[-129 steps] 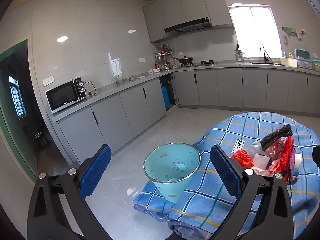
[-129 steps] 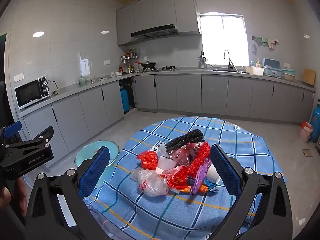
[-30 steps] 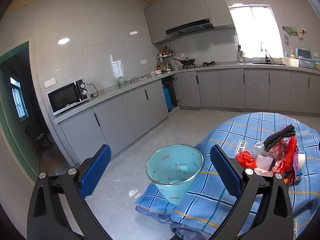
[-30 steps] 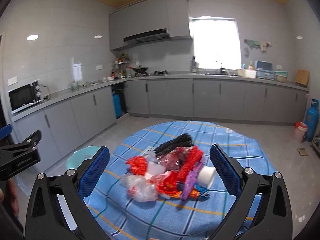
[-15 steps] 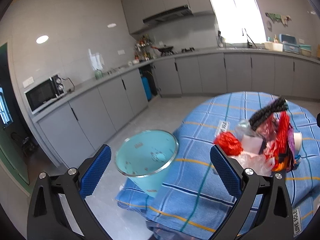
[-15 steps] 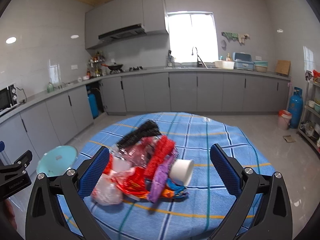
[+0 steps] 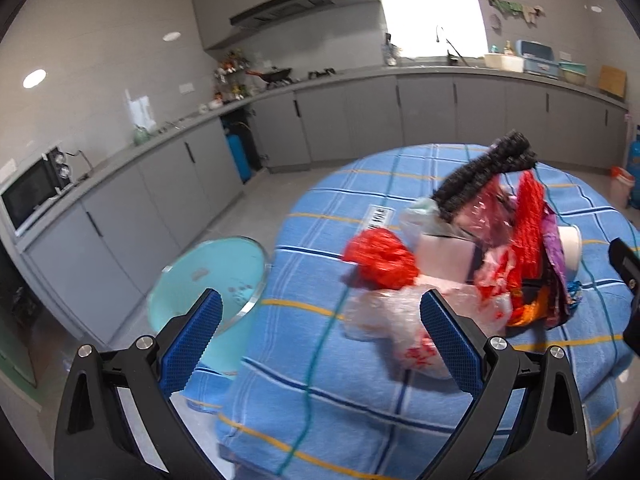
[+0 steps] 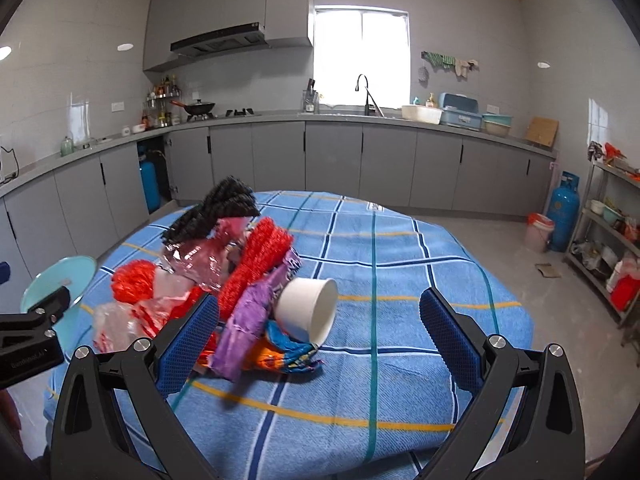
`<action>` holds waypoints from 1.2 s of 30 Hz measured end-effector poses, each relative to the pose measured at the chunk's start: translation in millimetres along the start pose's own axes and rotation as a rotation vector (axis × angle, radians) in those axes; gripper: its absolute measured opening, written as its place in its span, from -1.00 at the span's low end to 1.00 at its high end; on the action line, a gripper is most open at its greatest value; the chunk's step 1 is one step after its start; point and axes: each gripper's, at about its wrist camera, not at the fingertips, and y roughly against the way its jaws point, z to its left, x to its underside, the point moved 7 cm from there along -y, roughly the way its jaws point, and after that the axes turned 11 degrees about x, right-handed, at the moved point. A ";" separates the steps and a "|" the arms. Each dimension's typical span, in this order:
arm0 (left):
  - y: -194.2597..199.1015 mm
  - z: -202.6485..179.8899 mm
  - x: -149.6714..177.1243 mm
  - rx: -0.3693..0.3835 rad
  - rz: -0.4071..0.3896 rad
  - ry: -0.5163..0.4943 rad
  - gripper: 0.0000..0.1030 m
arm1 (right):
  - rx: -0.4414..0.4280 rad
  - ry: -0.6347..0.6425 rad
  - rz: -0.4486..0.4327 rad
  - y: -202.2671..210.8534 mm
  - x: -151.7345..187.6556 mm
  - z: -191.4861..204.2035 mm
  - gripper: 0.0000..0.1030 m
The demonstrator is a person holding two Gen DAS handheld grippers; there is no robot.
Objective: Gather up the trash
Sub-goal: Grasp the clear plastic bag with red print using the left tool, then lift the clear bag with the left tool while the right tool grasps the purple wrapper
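A pile of trash (image 8: 224,276) lies on a round table with a blue checked cloth (image 8: 400,280): black mesh, red net, clear plastic bags, purple wrapper and a white paper cup (image 8: 308,312) on its side. The pile also shows in the left wrist view (image 7: 472,256). A light blue bin (image 7: 208,280) stands at the table's left edge, also in the right wrist view (image 8: 56,280). My left gripper (image 7: 320,336) is open and empty, near the clear bag (image 7: 392,320). My right gripper (image 8: 320,332) is open and empty, just short of the cup.
Grey kitchen cabinets (image 8: 360,160) run along the far walls. A blue gas cylinder (image 8: 563,210) and a small bin (image 8: 538,232) stand on the floor at right, next to a metal shelf (image 8: 612,248). A microwave (image 7: 32,188) sits on the left counter.
Both grippers have swung right and come closer to the table. The trash pile is now larger in both views and the bin has slid to the left. Both stay open.
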 end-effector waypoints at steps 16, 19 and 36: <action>-59.9 -46.6 24.9 0.164 0.108 -0.065 -0.69 | 0.024 0.004 0.061 -29.9 26.5 -0.7 0.91; -52.9 -50.6 22.9 0.175 0.093 -0.082 -0.77 | 0.021 0.002 0.059 -29.6 27.2 -0.2 0.91; -3.5 -3.0 -11.2 -0.090 -0.122 -0.138 -0.77 | -0.121 0.013 0.086 -29.8 21.2 33.8 0.46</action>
